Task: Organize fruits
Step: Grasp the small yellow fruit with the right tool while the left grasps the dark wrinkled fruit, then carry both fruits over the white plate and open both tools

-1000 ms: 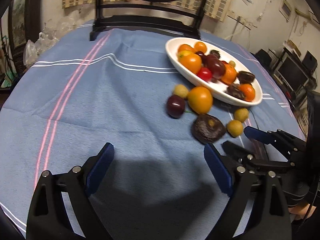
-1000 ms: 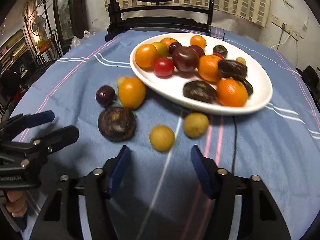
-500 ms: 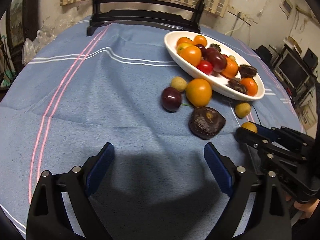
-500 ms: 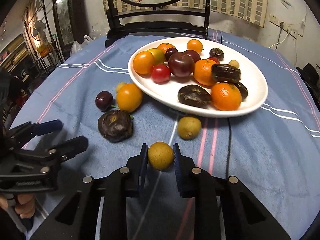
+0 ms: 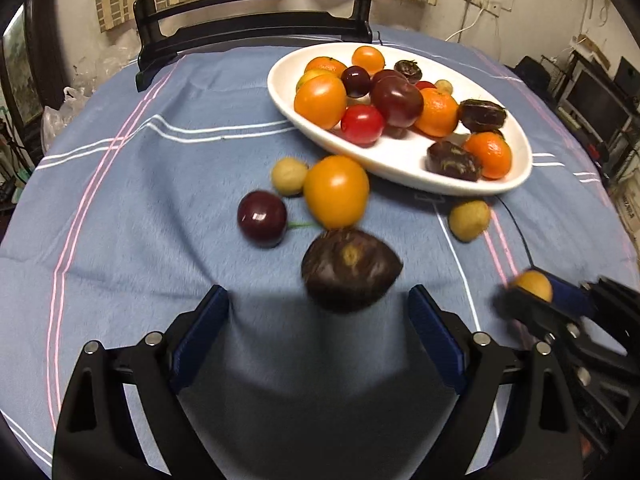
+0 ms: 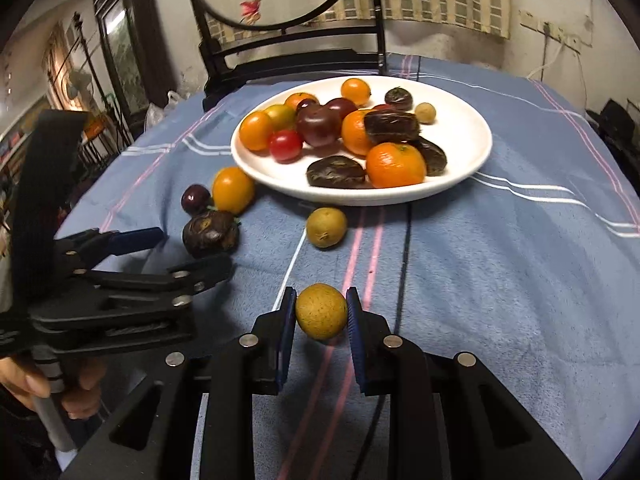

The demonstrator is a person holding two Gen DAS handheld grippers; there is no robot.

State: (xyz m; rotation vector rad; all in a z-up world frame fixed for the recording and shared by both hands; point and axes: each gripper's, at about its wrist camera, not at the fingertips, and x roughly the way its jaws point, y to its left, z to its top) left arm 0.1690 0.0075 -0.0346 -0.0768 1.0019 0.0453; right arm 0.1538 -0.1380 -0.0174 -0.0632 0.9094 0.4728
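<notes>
Right tool (image 6: 321, 312) clamped on a small round yellow-brown fruit (image 6: 321, 311), just above the blue-clothed desk (image 6: 500, 280). Left tool (image 5: 316, 320) w/ jaws apart, near a dark wrinkled purple fruit (image 5: 350, 268). Far: white oval plate (image 6: 460, 160), crowded. Risk: fruit's round, could slip from the pads & roll off.

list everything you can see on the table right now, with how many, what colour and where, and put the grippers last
plate: one, white, far middle of the table, heaped with orange, red, dark and tan fruits.
tablecloth: one, blue with white and pink stripes, covers the table.
loose fruits: five on the cloth near the plate; orange, dark red, two tan, one dark brown.
held fruit: one, yellow-tan, in the right gripper.
chair: one, black, behind the table.
left gripper: open, nearing the dark brown fruit.
right gripper: shut on the held fruit.
</notes>
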